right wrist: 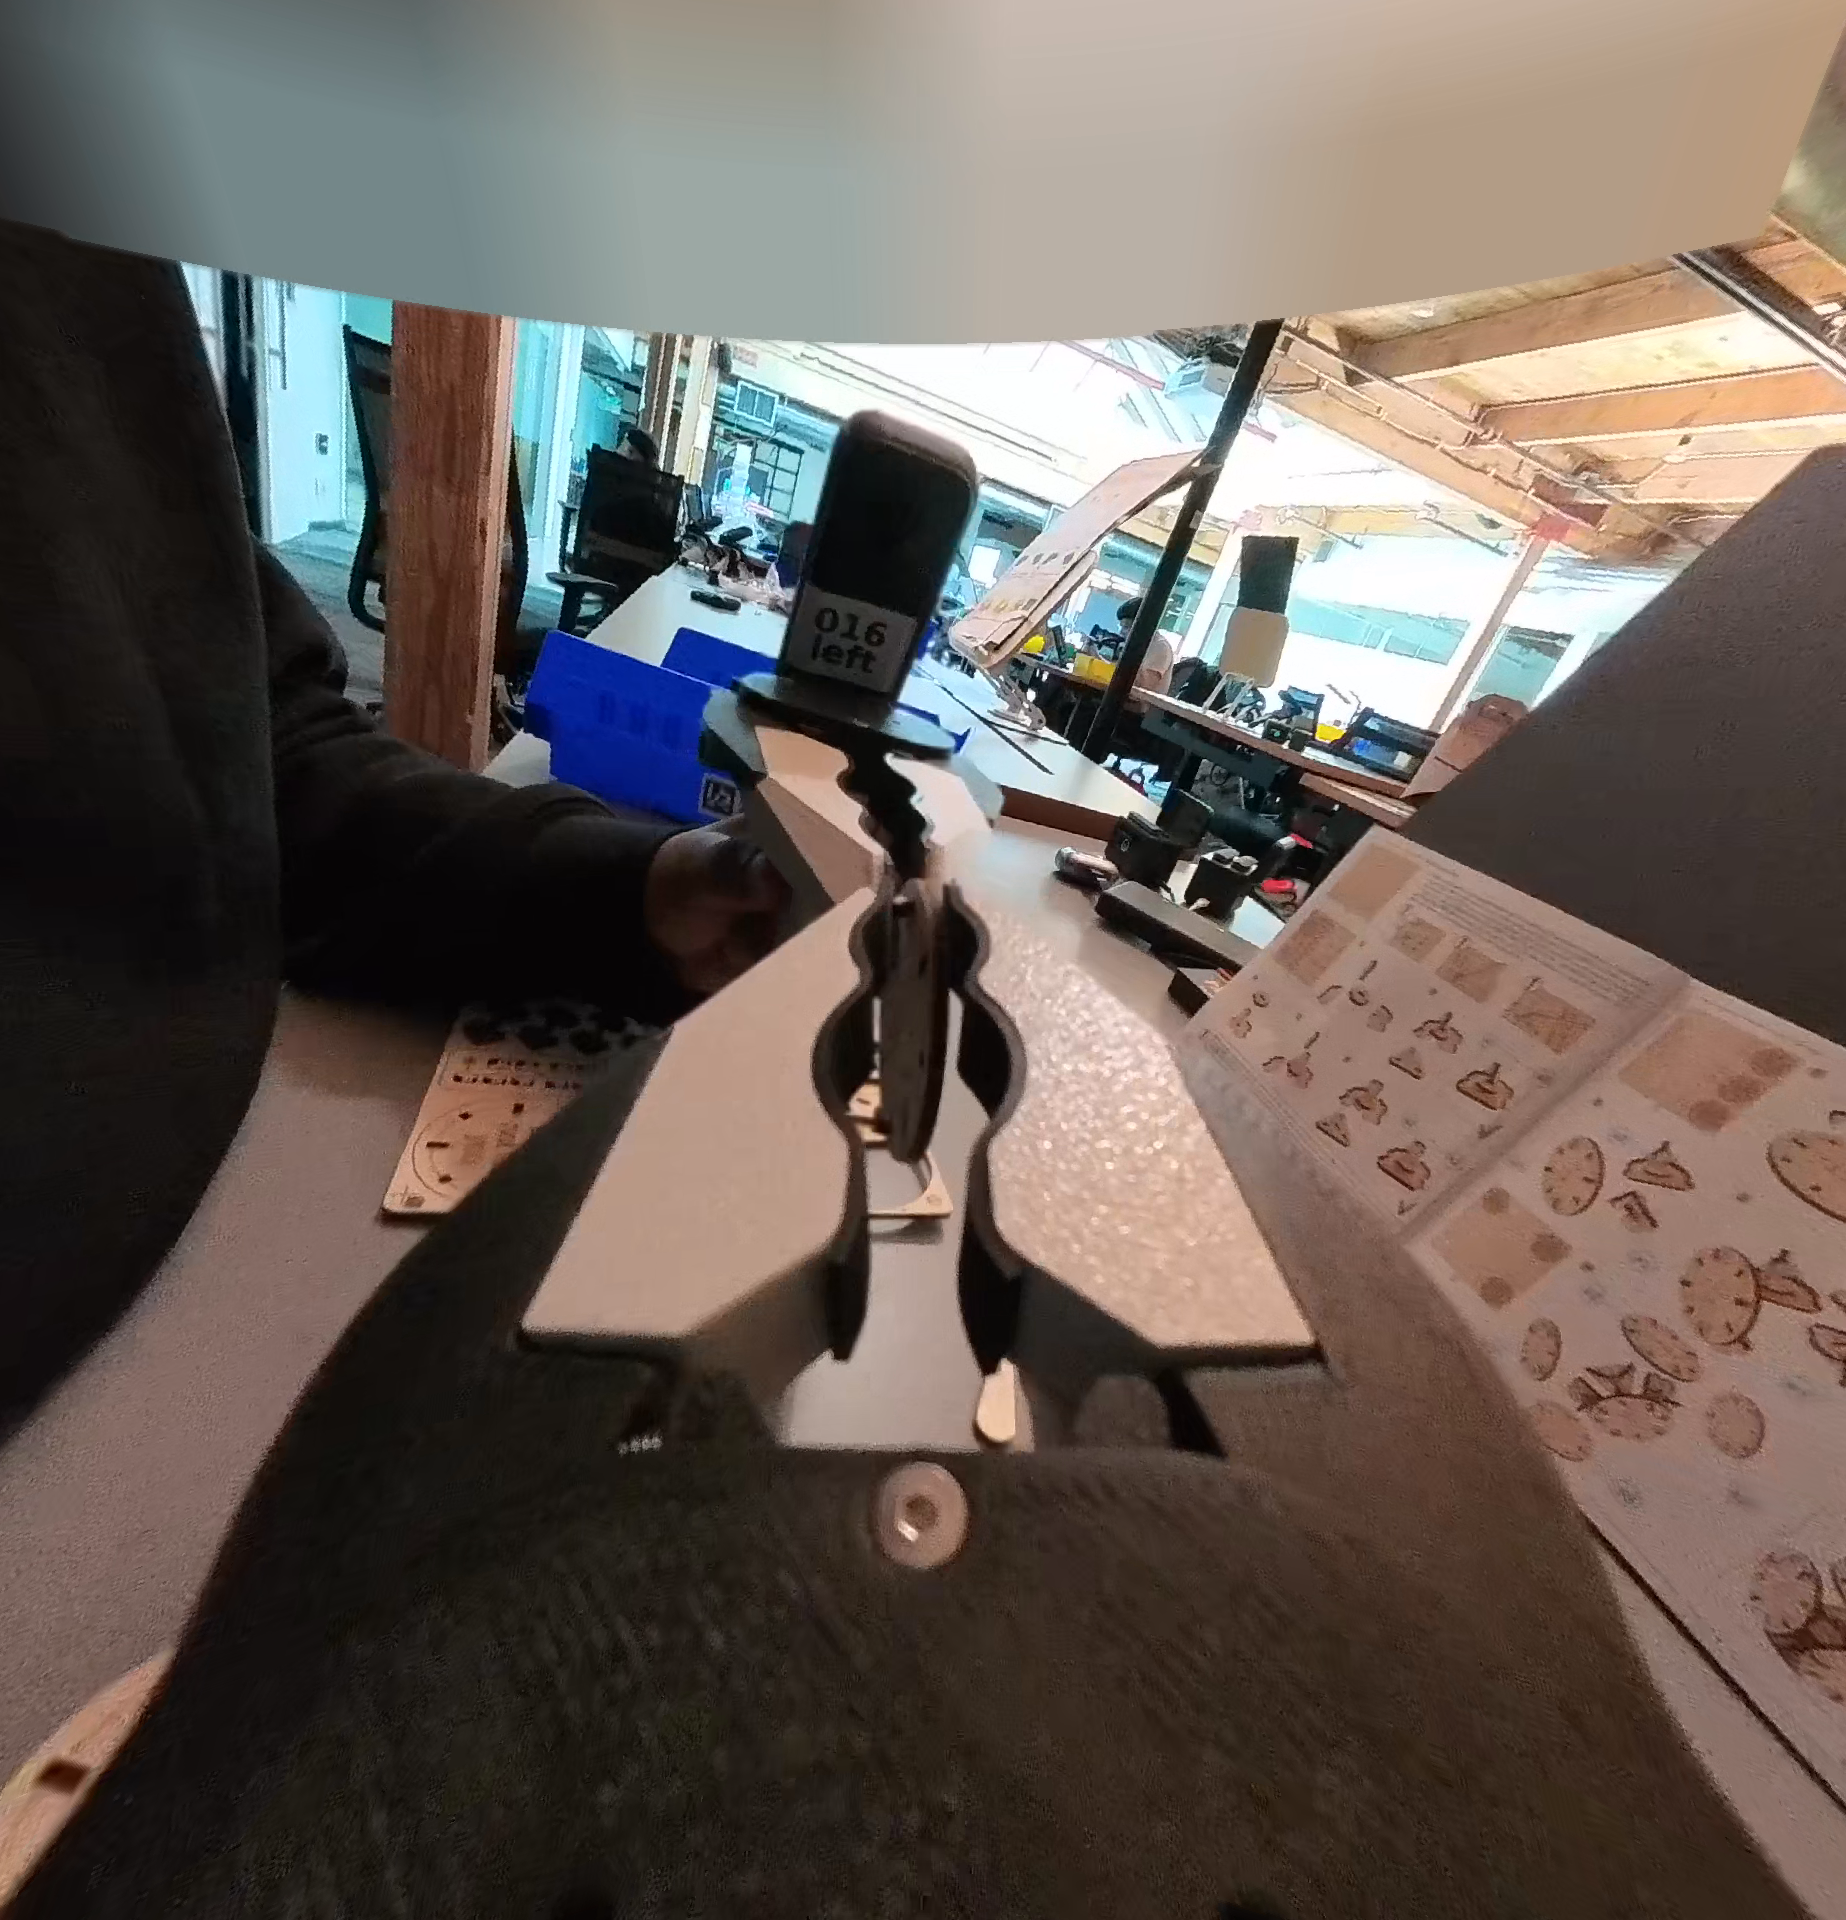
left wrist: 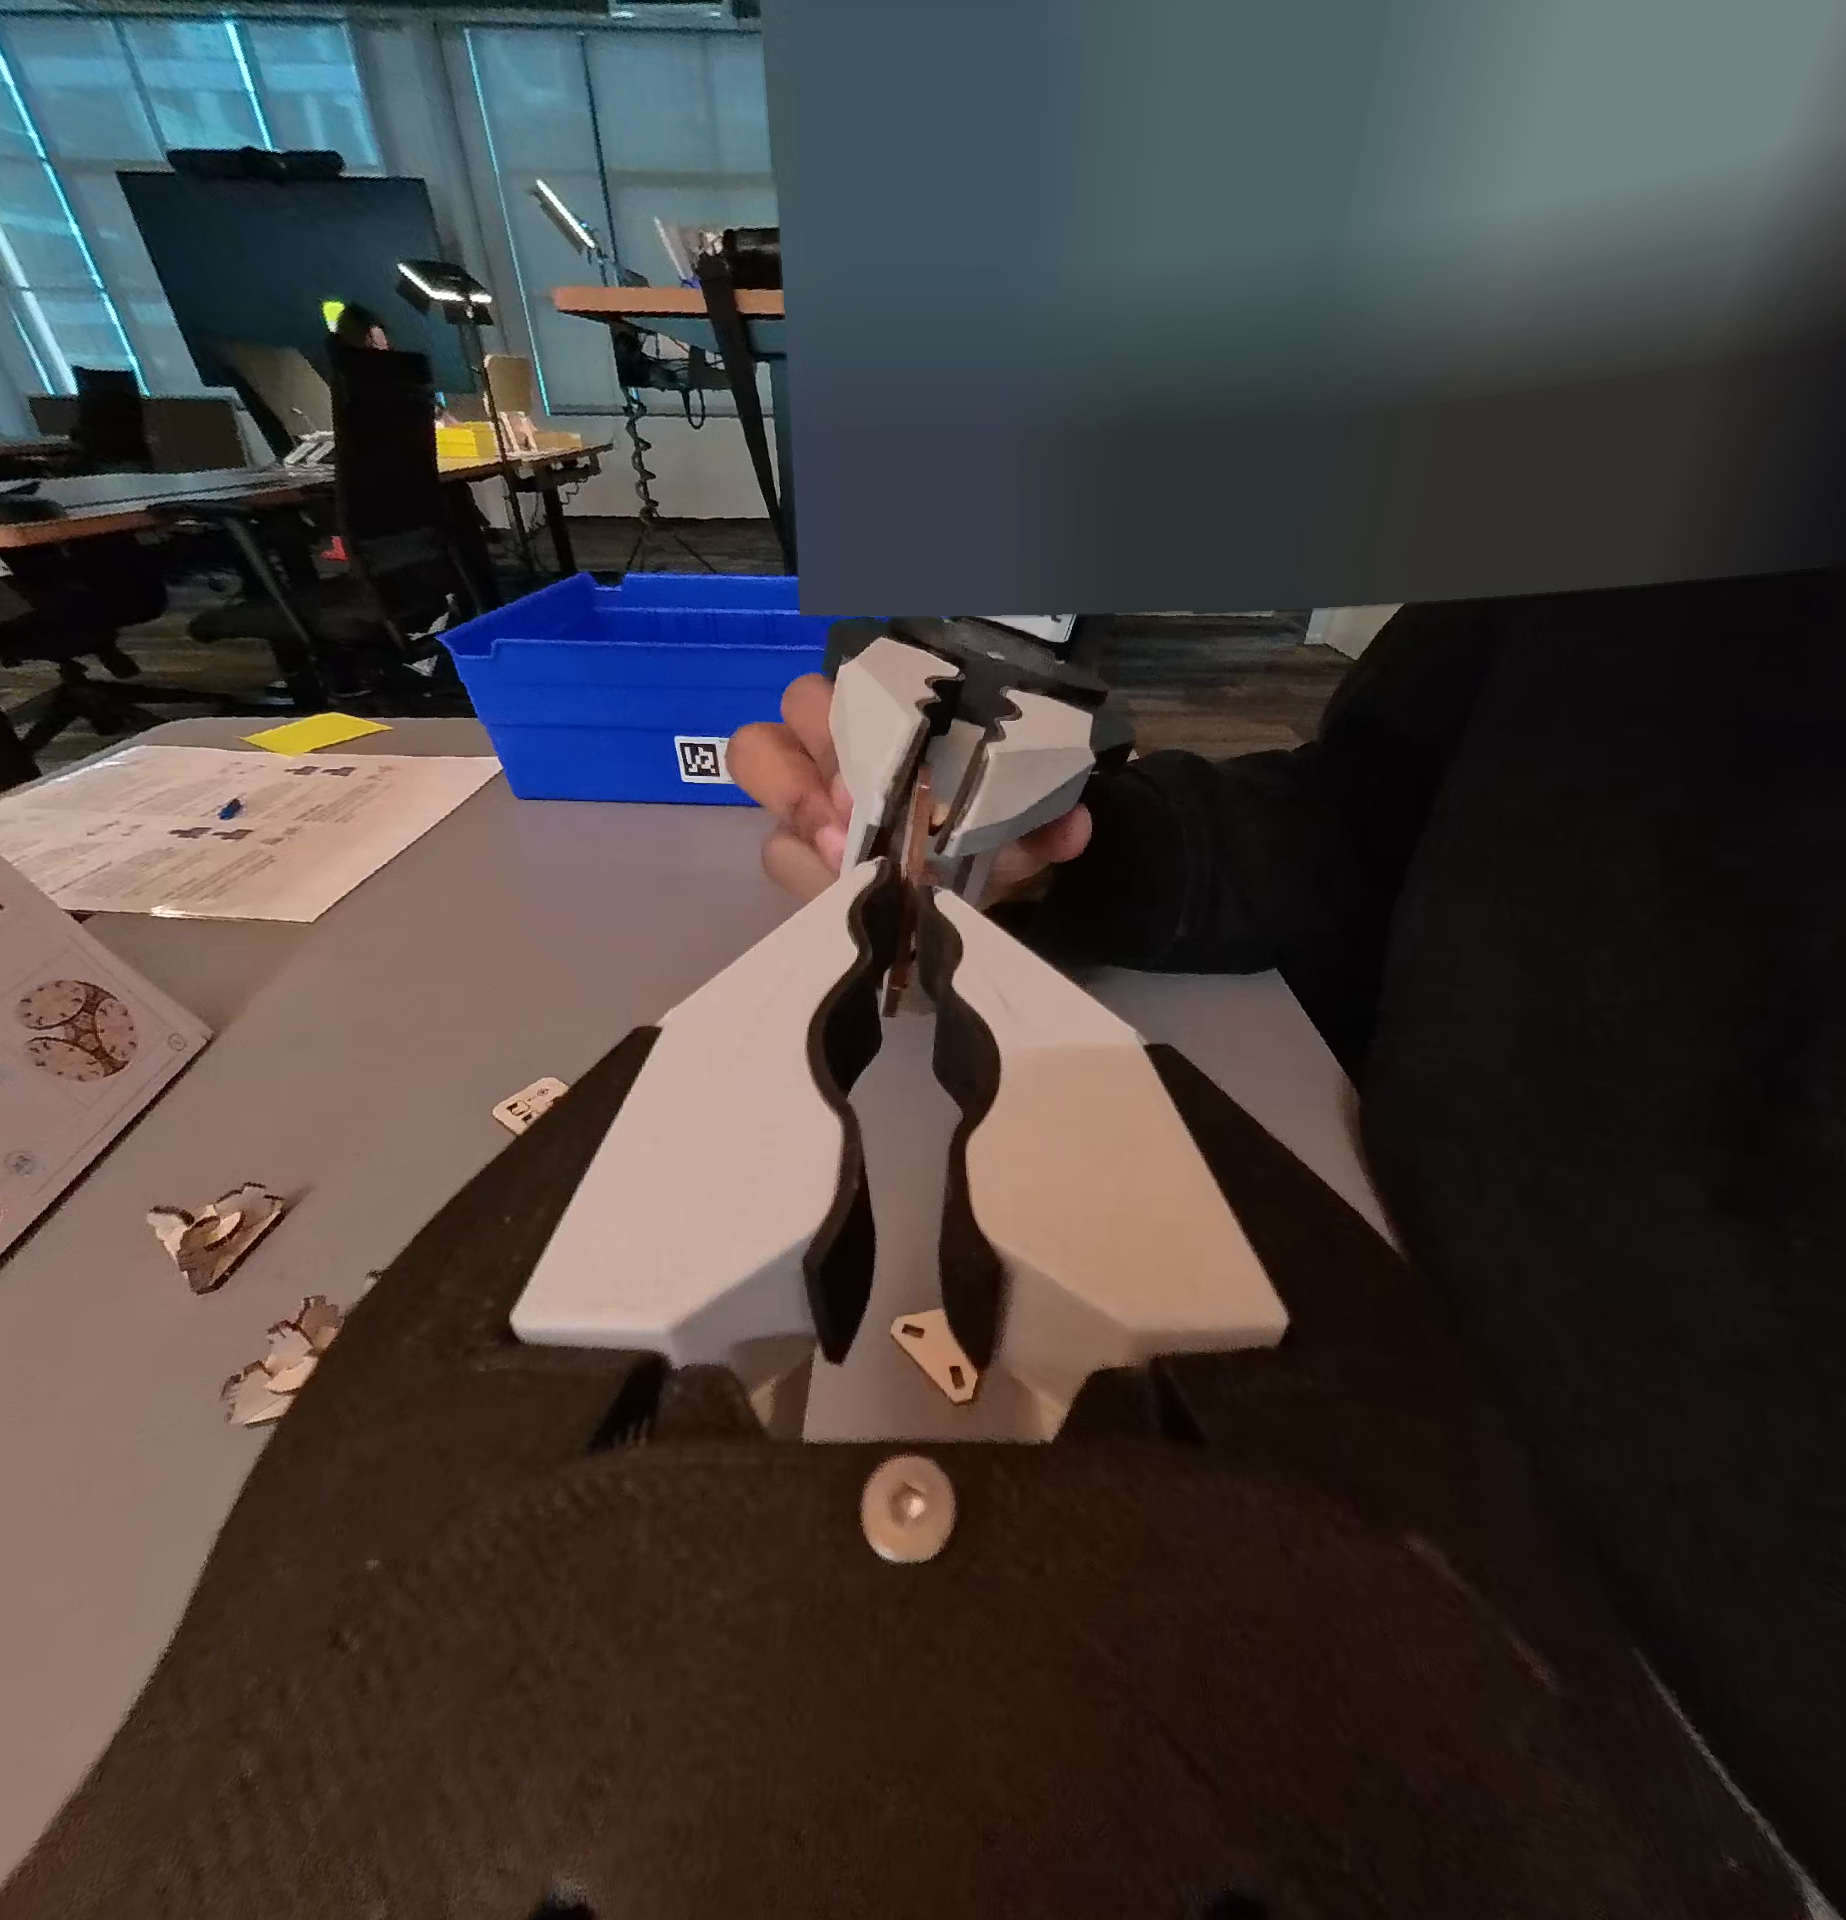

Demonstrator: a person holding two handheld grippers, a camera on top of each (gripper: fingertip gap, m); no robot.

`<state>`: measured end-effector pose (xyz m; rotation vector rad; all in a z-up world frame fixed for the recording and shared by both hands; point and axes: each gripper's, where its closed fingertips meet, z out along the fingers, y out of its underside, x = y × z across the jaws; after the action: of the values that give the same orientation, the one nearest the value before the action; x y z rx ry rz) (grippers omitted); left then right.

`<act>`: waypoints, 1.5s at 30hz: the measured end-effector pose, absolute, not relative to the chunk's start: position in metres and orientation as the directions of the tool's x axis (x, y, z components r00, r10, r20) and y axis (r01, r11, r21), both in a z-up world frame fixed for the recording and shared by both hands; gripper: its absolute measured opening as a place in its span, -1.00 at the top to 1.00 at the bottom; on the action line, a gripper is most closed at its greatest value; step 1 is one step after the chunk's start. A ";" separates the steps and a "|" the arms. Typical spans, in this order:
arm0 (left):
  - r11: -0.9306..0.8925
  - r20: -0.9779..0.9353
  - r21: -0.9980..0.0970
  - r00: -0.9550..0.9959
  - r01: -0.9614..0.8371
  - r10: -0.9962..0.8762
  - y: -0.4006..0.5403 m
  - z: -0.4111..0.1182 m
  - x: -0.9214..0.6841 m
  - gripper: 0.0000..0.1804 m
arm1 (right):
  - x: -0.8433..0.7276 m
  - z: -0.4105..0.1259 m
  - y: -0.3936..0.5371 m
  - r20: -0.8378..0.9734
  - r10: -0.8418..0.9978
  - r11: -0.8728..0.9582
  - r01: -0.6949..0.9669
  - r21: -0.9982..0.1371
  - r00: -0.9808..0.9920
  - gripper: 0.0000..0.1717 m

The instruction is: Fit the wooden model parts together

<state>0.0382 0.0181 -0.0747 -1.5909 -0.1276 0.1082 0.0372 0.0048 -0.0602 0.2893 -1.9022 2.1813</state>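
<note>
Tabletop: grey laminate table (left wrist: 483, 987) runs under both of your tools, with an office of desks and chairs behind it.
Nearest loose bit: a small pale triangular plywood plate with cut holes (left wrist: 934, 1356) lies flat on the table under your left gripper (left wrist: 911, 894).
Left tool: clenched, its black pads pinching a thin flat laser-cut plywood piece (left wrist: 901, 982) held edge-on above the table.
Right tool: your right gripper (right wrist: 911, 914) meets the left one tip to tip. Its fingers stand close on either side of the same piece, but the backlit view is too poor to tell whether both pads press on it.
Handling: I judge the piece light, stiff and brittle along its thin edges. Grip it on the broad faces, away from any slots or tabs, and avoid twisting one tool against the other.
Left of the tools: two small clusters of joined plywood parts (left wrist: 218, 1231) and a printed assembly booklet with clock drawings (right wrist: 1625, 1195).
Farther out: white instruction sheets (left wrist: 223, 831) and a yellow paper slip (left wrist: 316, 730).
Container: a blue plastic bin (left wrist: 607, 686) at the far table edge, with a black-and-white marker on its front. Its inside is hidden from this low angle.
</note>
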 end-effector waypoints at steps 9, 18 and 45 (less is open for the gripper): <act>-0.003 0.074 -0.997 0.992 0.075 0.107 0.013 -0.074 0.037 1.00 | 0.039 -0.062 0.000 0.285 0.000 -0.032 -0.285 -0.958 -0.958 0.95; 0.022 0.140 -0.990 0.989 0.139 0.052 0.011 -0.073 0.040 1.00 | 0.041 -0.062 -0.002 0.250 -0.017 0.018 -0.251 -0.968 -0.968 0.95; 0.082 0.164 -0.983 0.986 0.164 0.002 0.004 -0.065 0.042 1.00 | 0.031 -0.060 0.011 0.040 -0.061 -0.170 -0.030 -0.985 -0.997 0.74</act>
<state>0.0415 0.0037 -0.0651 -1.4856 -0.1351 -0.1212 0.0309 0.0107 -0.0601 0.1109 -2.0372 2.4156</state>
